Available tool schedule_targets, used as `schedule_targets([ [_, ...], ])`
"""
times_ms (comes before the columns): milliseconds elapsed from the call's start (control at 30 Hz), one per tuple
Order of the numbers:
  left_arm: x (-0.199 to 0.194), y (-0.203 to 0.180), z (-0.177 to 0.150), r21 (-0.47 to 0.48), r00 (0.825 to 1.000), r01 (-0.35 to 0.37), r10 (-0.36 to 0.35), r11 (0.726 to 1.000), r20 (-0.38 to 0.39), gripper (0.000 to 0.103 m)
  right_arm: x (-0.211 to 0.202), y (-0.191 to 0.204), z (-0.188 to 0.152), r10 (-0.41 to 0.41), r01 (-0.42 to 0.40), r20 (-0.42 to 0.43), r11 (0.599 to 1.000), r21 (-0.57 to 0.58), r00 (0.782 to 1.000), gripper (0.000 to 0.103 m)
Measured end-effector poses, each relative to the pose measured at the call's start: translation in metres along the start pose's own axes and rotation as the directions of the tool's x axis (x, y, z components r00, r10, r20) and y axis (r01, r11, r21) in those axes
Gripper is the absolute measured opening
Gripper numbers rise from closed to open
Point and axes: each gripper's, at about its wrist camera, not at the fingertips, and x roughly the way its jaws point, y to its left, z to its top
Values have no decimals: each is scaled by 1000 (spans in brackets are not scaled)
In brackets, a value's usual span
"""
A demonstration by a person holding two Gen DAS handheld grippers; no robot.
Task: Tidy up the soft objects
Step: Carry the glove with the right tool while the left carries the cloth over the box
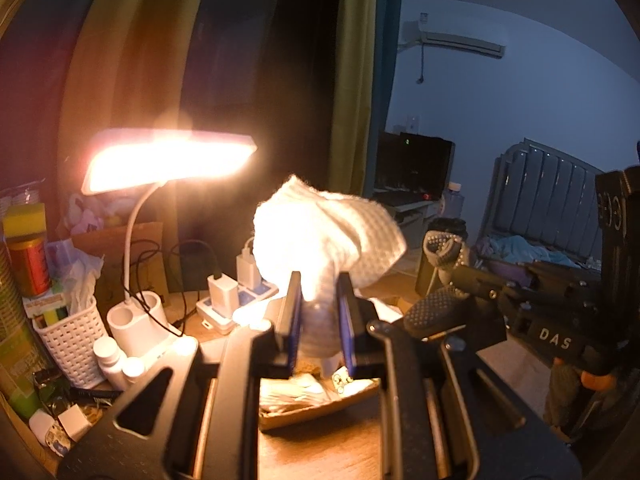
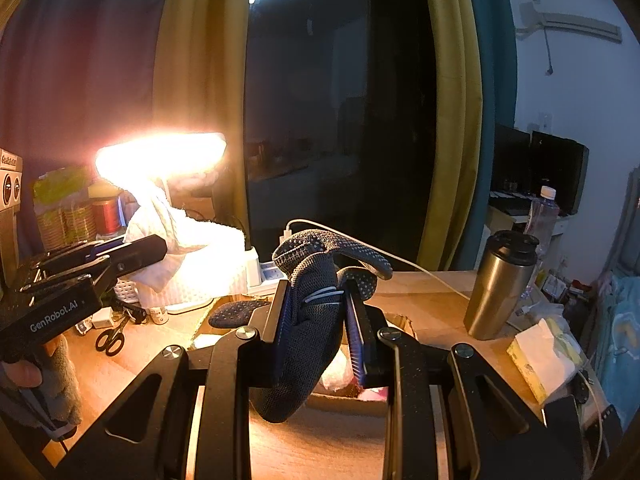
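Two soft items lifted clear of worktop [image 2: 420, 300] for sorting: left hand-held gripper [image 1: 318, 296] clamped on white cloth [image 1: 328, 232], right hand-held gripper [image 2: 316, 304] pinching dark dotted glove [image 2: 312, 280], kept apart, prob. to avoid tangling.

Both grippers are matte black frames with triangular cut-outs, round silver screws behind the jaws and blue pads lining the jaws' inner faces. The left gripper [image 2: 158, 248] bears white "GenRobot.AI" lettering; the right gripper [image 1: 444, 248] reads "DAS".
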Motion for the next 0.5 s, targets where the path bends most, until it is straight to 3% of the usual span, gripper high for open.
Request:
schedule_targets([
  [500,41,14,-16,-7,999,-33,32,999,-41,16,50,3,0,29,-28,-31,999,16,999,27],
])
